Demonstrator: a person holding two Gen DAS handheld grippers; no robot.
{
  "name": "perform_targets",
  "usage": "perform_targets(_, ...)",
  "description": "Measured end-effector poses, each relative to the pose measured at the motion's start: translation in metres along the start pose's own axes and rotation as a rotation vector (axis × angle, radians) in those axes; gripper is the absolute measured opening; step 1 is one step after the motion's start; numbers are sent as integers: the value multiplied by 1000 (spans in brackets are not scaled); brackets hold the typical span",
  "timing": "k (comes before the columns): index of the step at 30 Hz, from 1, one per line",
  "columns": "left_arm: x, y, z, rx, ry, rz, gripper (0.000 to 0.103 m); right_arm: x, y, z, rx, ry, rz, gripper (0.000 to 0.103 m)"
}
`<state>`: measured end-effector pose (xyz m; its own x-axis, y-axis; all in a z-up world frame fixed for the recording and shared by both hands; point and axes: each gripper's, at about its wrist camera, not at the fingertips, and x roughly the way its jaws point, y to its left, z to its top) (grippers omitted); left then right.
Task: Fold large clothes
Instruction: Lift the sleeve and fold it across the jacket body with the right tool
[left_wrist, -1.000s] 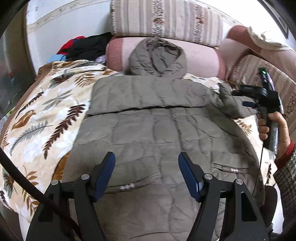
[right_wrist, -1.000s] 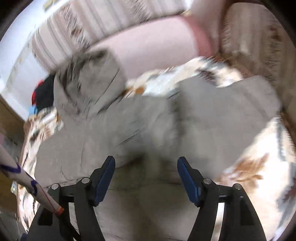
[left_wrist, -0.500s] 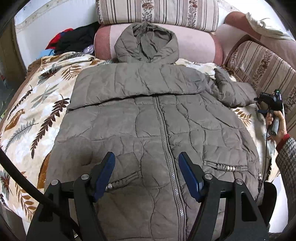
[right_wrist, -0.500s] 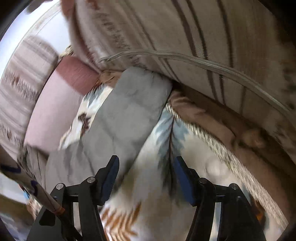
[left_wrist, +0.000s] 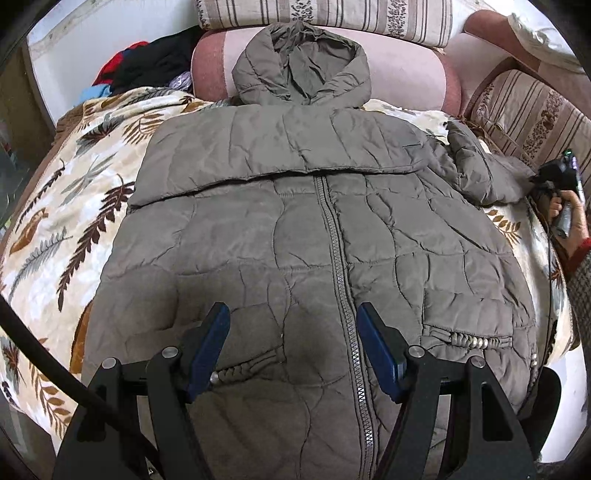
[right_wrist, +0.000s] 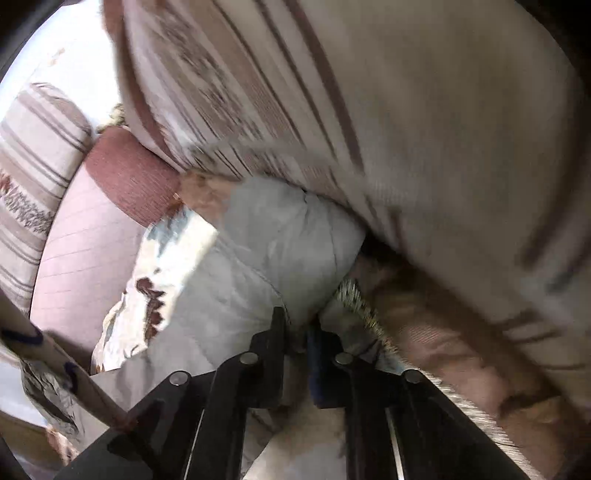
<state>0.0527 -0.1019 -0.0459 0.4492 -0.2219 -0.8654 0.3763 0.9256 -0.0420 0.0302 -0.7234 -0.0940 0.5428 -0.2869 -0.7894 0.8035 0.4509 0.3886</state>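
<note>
A large olive-grey hooded puffer jacket (left_wrist: 295, 229) lies front up on a leaf-patterned blanket (left_wrist: 66, 229), zipper closed, hood against the pink cushion. One sleeve is folded across the chest; the other sleeve (left_wrist: 476, 173) sticks out to the right. My left gripper (left_wrist: 293, 347) is open and empty above the jacket's lower front. My right gripper (right_wrist: 299, 332) is shut on the cuff of the jacket sleeve (right_wrist: 280, 236) beside the striped sofa arm; it also shows in the left wrist view (left_wrist: 557, 177).
A pink cushion (left_wrist: 406, 74) and striped sofa backs (left_wrist: 332, 14) bound the far side. A striped sofa arm (left_wrist: 532, 110) stands at the right. A pile of dark, red and blue clothes (left_wrist: 147, 70) lies at the back left.
My right gripper has moved in on the sleeve cuff and shut on it. My left gripper has drifted so the jacket sits more centred in its view.
</note>
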Motion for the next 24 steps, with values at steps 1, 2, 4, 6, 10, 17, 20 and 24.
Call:
perform_targets(1, -1, 3, -1, -8, -3, -3, 70, -13, 5, 4, -28, -30, -30, 9)
perform_targets(2, -3, 7, -2, -15, -8, -4, 70, -21, 10, 7, -47, -53, -54, 8)
perform_targets(4, -7, 14, -5, -28, -19, -4, 70, -48, 24, 14, -95, -119, -117, 8)
perform_targets(6, -13, 24, -9, -46, -37, -5, 70, -67, 33, 19, -103, -155, -135, 8)
perform_targets(10, -24, 40, -16, -71, -69, 11, 70, -119, 76, 15, -173, -223, -96, 8)
perform_targets(17, -41, 70, -36, -124, -114, 4, 70, -199, 203, -44, -381, -249, 128, 8)
perform_targets(20, -48, 82, -45, -137, -136, 21, 70, -207, 265, -83, -469, -203, 224, 8)
perform_targets(24, -54, 105, -56, -162, -157, 46, 70, -209, 346, -168, -640, -128, 326, 8)
